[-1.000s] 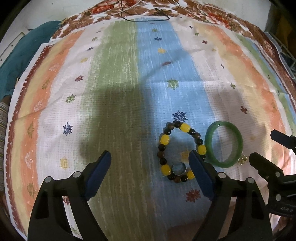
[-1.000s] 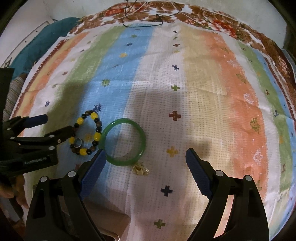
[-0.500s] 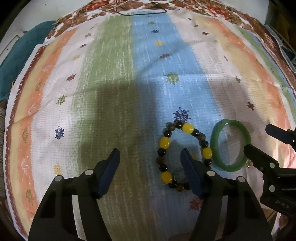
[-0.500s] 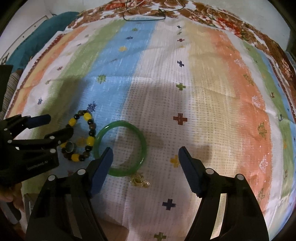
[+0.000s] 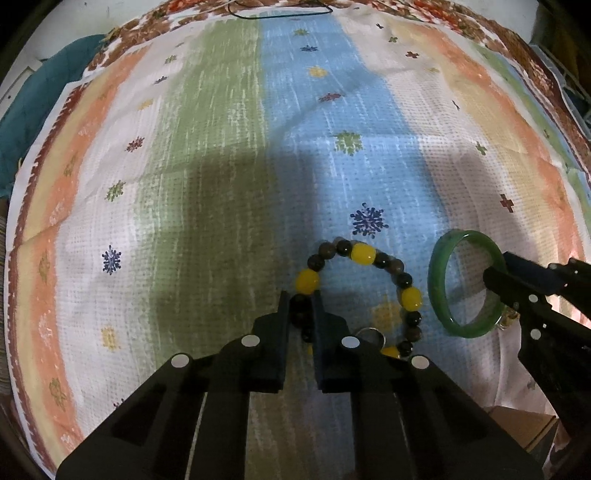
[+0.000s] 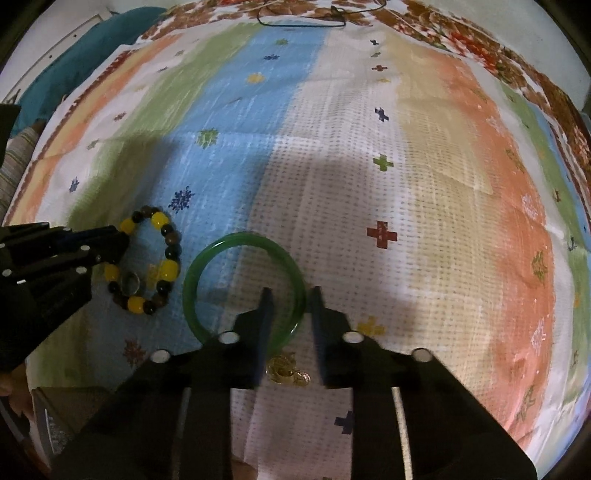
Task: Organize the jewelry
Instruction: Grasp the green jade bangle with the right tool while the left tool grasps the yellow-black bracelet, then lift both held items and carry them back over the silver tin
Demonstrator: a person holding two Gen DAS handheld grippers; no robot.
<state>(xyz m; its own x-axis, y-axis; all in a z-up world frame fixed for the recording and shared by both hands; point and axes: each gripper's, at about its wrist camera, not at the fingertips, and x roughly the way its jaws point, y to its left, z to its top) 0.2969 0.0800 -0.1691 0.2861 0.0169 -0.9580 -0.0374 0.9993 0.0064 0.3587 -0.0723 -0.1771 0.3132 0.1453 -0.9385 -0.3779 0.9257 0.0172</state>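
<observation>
A beaded bracelet [image 5: 364, 258] with yellow and dark beads lies on the striped cloth [image 5: 221, 166]. My left gripper [image 5: 300, 299] is shut on its left side. A silver ring [image 5: 371, 335] lies inside the bracelet. A green bangle [image 6: 207, 266] lies to the right of the bracelet; it also shows in the left wrist view [image 5: 436, 280]. My right gripper [image 6: 290, 299] is shut on the bangle's right rim. A small gold piece [image 6: 288, 371] lies on the cloth just below the bangle, between my right fingers.
A dark cord necklace [image 6: 301, 22] lies at the cloth's far edge. Teal fabric [image 6: 74, 62] sits beyond the cloth's left side. A brown box corner [image 5: 517, 428] shows at the near edge. The cloth [image 6: 443, 184] stretches wide to the right.
Both grippers moved forward and closed: the left onto the beaded bracelet, the right onto the green bangle's rim.
</observation>
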